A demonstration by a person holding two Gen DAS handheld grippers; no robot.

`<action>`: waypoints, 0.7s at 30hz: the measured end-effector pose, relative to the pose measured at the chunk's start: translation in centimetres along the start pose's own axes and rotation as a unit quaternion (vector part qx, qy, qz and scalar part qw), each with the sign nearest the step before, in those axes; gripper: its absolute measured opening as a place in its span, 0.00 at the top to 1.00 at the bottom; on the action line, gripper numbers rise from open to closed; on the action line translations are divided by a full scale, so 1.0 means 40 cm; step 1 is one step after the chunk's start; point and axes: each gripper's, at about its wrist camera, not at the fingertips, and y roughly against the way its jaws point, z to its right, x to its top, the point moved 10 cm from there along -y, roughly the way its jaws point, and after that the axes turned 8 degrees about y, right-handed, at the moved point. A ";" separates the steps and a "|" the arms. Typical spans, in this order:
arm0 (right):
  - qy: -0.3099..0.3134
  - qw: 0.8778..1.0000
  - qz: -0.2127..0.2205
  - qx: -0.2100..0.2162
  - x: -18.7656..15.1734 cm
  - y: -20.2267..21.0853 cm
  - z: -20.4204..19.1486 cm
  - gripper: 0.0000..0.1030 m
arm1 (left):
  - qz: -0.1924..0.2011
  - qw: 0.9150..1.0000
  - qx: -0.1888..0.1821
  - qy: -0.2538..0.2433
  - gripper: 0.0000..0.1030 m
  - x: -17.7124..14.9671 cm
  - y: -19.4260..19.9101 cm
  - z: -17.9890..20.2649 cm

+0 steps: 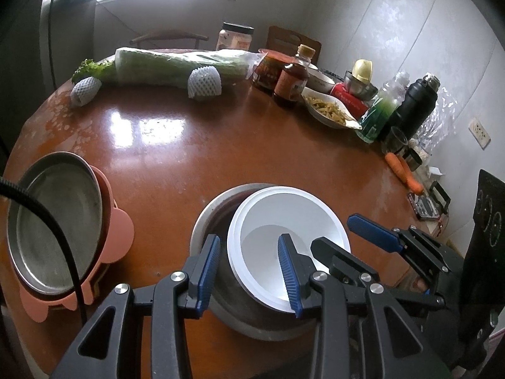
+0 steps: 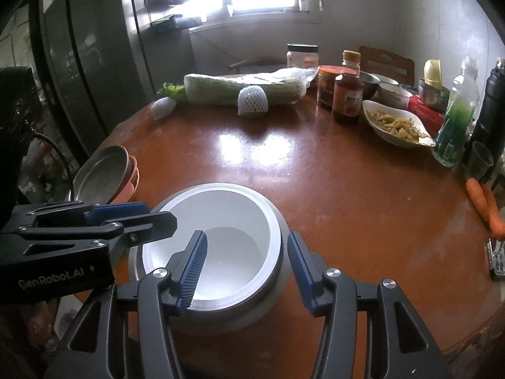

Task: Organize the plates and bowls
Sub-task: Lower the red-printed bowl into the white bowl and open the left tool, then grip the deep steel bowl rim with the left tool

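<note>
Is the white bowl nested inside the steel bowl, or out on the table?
Nested inside. The white bowl sits within the steel bowl, whose metal rim rings it; its white interior shows no contents.

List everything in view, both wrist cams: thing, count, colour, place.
white bowl: 1, white, nested in steel bowl, near edge
steel bowl: 1, grey, near edge
steel plate: 1, grey, on pink plate, left
pink plate: 1, pink, left edge
cabbage: 1, green, bagged, far side
sauce bottle: 1, red-brown, far right
food dish: 1, white, right
carrots: 2, orange, right edge
left tongs: open, straddling both bowls' left rims
right tongs: open, straddling both bowls' right rims
</note>
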 end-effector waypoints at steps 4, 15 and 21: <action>0.002 1.000 0.000 -0.001 0.009 -0.001 0.003 0.46 | 0.004 1.000 0.002 -0.001 0.63 0.008 0.005 -0.002; 0.000 1.000 0.007 -0.006 0.039 0.004 0.015 0.46 | 0.016 1.000 0.006 0.003 0.62 0.033 0.025 -0.016; -0.001 1.000 0.010 -0.011 0.048 0.013 0.027 0.45 | 0.025 1.000 0.005 0.010 0.60 0.044 0.042 -0.032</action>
